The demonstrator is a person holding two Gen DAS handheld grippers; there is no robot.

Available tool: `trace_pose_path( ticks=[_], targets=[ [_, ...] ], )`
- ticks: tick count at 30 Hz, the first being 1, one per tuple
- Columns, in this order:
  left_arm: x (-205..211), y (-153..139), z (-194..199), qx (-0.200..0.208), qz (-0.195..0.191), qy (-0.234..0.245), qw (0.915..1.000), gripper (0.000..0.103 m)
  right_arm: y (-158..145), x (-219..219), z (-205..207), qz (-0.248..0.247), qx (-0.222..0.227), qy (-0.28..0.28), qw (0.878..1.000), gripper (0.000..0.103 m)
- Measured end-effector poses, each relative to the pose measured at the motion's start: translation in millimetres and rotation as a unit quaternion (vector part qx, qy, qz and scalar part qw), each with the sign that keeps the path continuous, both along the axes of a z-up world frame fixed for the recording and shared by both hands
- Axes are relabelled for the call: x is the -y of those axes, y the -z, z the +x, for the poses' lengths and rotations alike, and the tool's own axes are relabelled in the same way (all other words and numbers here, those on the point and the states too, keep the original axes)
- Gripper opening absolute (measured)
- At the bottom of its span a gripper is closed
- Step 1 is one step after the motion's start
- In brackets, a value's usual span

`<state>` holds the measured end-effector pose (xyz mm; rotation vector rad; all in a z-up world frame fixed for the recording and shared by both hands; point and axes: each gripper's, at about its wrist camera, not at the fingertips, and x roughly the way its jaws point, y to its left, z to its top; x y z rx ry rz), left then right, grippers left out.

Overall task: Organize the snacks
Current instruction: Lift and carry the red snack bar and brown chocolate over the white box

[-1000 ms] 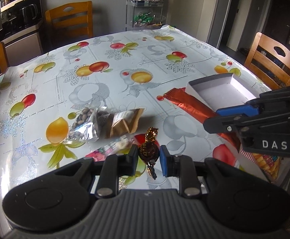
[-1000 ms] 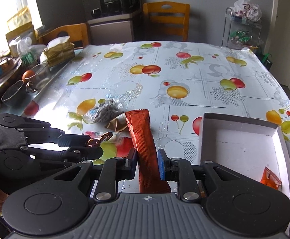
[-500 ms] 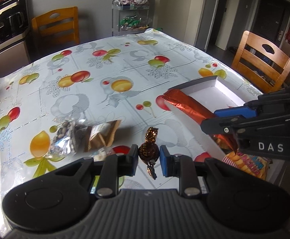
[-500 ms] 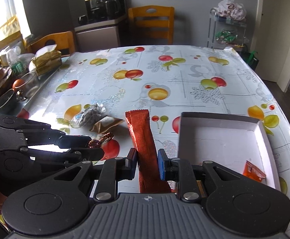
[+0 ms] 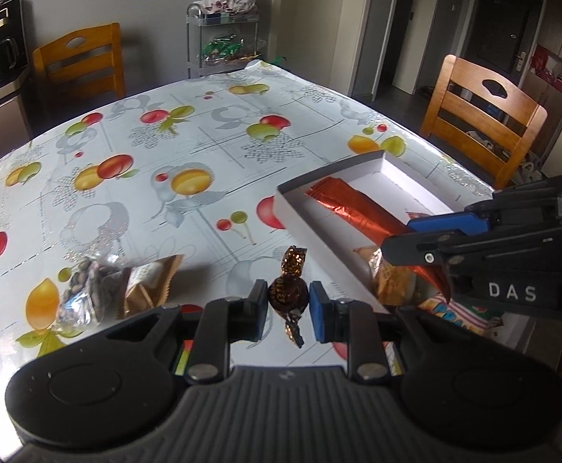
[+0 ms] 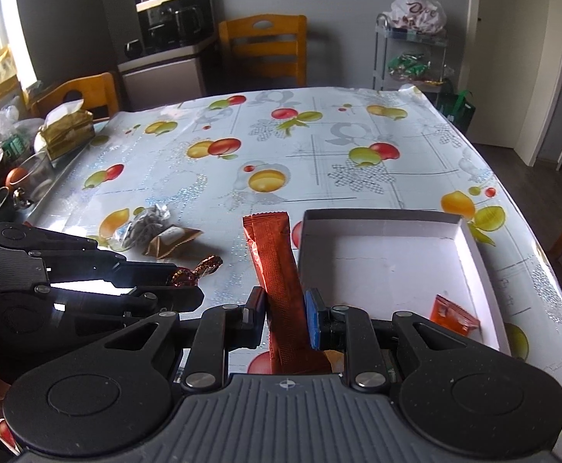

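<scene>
Both grippers are carrying snacks twd the white box (image 6: 473, 247) on the right: left gripper (image 5: 287, 305) is clamping a brown candy (image 5: 288, 293), right gripper (image 6: 285, 316) is pinching the orange stick pack (image 6: 277, 270) beside the box's left wall. Next, prob: getting each over the box, then letting go inside.

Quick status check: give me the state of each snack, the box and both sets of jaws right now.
Left gripper: shut on wrapped candy, lifted.
Right gripper: shut on orange bar, lifted.
White box: open, holding small orange packet.
Seed bag: lying on table.
Brown packet: lying on table.
</scene>
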<state>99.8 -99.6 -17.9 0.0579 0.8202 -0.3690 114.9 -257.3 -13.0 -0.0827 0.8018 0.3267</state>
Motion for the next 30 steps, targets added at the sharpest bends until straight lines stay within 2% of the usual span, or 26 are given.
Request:
trace_pose_path(
  ticks=[30],
  targets=[
    [70, -4, 20, -0.003, -0.007, 0.051, 0.9987, 0.021, 2, 62, 5, -0.003, -0.007, 0.049, 0.999, 0.024]
  ],
)
